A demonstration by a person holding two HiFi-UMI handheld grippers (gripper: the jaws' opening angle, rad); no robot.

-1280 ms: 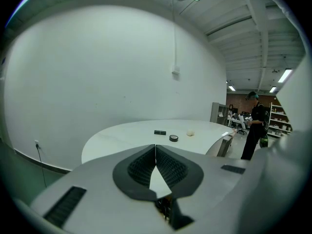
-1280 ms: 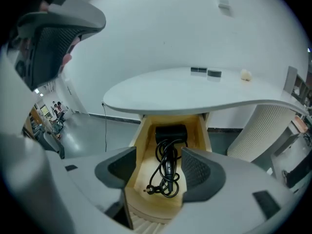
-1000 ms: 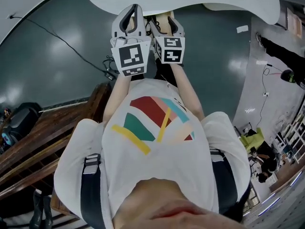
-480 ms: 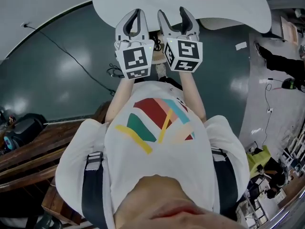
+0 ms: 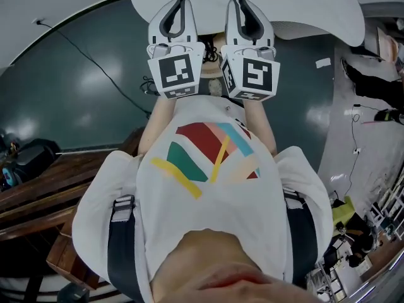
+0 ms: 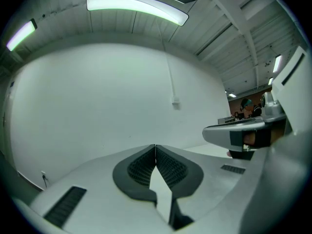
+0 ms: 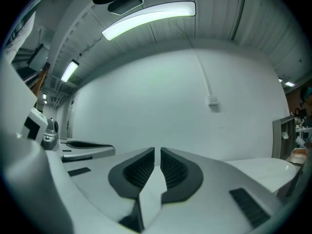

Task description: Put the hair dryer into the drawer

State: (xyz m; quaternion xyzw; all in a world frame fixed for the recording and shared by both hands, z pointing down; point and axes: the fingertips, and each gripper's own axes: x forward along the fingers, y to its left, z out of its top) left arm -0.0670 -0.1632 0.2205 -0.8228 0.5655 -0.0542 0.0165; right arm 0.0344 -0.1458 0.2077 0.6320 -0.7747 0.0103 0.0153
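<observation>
Showing a dark glossy floor (image 5: 82, 87) spreading beneath a white rounded tabletop (image 5: 315, 11), with brown wooden furniture (image 5: 38, 194) standing well apart from that tabletop. The grey left gripper (image 5: 180, 4) and grey right gripper (image 5: 240, 4) are overlapping the tabletop's near edge, side by side. The left jaws are pressing together, empty. The right jaws are closing, a thin slit showing, nothing between them. No view is showing the hair dryer or drawer.

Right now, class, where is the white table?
In the head view the white table lies along the top edge, its near edge passing behind the tips of the left tongs and the right tongs, the latter closing on nothing.
</observation>
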